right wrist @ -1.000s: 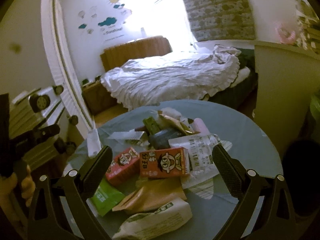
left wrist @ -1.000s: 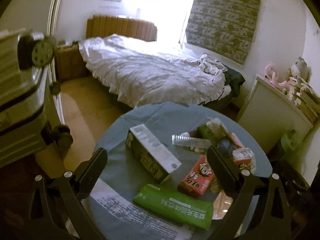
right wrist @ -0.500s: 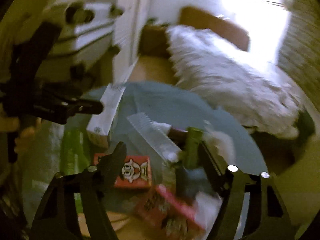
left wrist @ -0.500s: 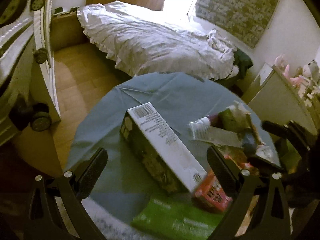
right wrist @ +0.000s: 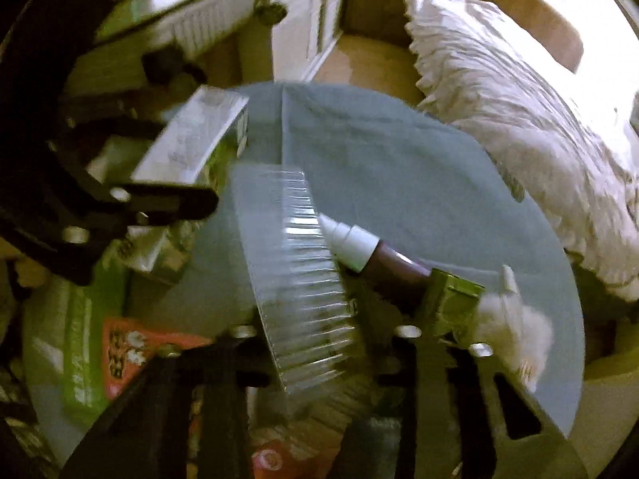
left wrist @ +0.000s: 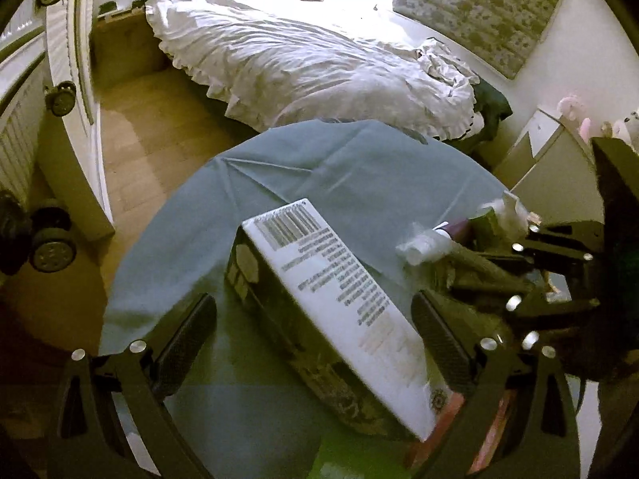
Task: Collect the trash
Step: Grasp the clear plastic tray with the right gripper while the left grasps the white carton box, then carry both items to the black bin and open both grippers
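Pinching a ribbed clear plastic tray [right wrist: 303, 279] in the right gripper [right wrist: 319, 337]: jaws just been closing, now nearly together, with the near end of the tray between them. Holding the left gripper [left wrist: 311, 307] spread wide, astride a long carton [left wrist: 303, 255], with no pad seen touching it.

Judged as the picking-up step: one piece gripped, one about to be gripped. Next, probably: closing the left jaws across the narrow width of the carton, then lifting both pieces off the blue-clothed table [left wrist: 319, 167]. No bin or bag in view, so cannot tell where to carry them.

As for the carton: lying flat on the table, white face up, long axis running from beside the right finger away to the far left, barcode end toward the bed [left wrist: 303, 60]. As for the tray: over the table, long axis running from the jaws away and slightly left, touching a white-capped tube [right wrist: 355, 245].
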Tool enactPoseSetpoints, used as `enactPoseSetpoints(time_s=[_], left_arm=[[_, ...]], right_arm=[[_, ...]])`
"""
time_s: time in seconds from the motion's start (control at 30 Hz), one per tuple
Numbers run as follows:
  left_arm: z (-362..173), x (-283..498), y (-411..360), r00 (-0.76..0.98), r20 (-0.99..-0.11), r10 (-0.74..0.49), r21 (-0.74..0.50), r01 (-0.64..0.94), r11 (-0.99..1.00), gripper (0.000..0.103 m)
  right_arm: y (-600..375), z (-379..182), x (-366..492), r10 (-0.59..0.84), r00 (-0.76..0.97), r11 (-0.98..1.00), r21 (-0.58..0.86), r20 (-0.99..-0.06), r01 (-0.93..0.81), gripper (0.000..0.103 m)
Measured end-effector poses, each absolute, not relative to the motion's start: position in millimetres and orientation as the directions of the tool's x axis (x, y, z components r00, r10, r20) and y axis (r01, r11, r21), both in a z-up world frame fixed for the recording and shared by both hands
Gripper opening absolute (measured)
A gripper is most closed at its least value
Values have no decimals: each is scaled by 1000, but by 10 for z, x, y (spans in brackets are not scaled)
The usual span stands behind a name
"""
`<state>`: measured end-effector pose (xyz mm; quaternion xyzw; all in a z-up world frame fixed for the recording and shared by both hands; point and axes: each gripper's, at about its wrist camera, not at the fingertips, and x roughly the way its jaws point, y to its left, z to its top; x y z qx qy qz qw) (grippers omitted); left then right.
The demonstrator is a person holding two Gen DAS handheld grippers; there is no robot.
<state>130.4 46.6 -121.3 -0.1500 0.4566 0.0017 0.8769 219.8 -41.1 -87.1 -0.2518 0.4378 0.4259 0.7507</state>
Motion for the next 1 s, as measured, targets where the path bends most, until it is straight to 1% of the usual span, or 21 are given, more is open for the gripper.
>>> enactPoseSetpoints(time_s=[0.1,0.17,0.27,0.33,0.37,0.4,0.47,0.53,0.57,0.6,0.63,0.73,0.8,0.87,0.93,1.0], left_arm=[[-1201,1289,534,593,-787,-169,-305,-137,942,92],[-1194,1245,579,601,-775,-194,-333,-128,934,89],[-1177,1201,570,600,-779,-185,-320,-125,939,90],[-1172,1220,554,586,-794,-165,-297,-136,945,91],[-1168,1259,515,571,-806,-153,-280,-141,950,93],[-1178,1306,474,554,-822,-131,-248,-141,959,98],[-1208,1393,362,538,-841,-58,-159,-144,977,98],[-1220,1416,349,544,-839,-37,-153,-170,973,98],[-1215,1410,346,548,-836,-19,-143,-185,972,92],[-1202,1380,360,561,-827,-25,-153,-182,971,77],[-1195,1354,372,569,-820,-66,-196,-170,966,76],[-1165,1266,397,598,-796,-87,-224,-159,961,73],[-1155,1219,411,608,-785,-120,-263,-152,953,67],[-1093,1174,350,627,-765,-148,-286,-124,950,65],[-945,1144,170,658,-730,-182,-298,-67,952,61],[-765,1159,-84,672,-700,-242,-316,12,949,59]], right_arm=[[-661,-581,2202,509,272,579,91,-817,-811,19],[-901,-336,2155,603,298,622,203,-740,-756,19],[-1259,-143,2019,689,354,656,335,-633,-677,19],[-1434,-103,1847,687,416,692,362,-595,-625,19],[-1510,-102,1747,680,438,707,366,-588,-605,19],[-1584,-119,1658,677,456,717,381,-577,-583,19],[-1736,-160,1521,688,469,718,426,-553,-550,19],[-1826,-253,1368,685,487,726,453,-542,-518,19],[-1914,-304,1272,677,499,735,463,-541,-495,19],[-1940,-341,1209,673,507,739,471,-538,-482,19],[-2027,-384,1143,670,520,742,484,-530,-464,19],[-2323,-488,954,659,555,749,512,-507,-421,19],[-2550,-538,867,649,585,751,533,-486,-391,19],[-2818,-601,786,639,615,748,559,-461,-358,19],[-3065,-659,718,627,647,742,585,-434,-327,19],[-3451,-716,627,602,702,722,635,-380,-275,19]])
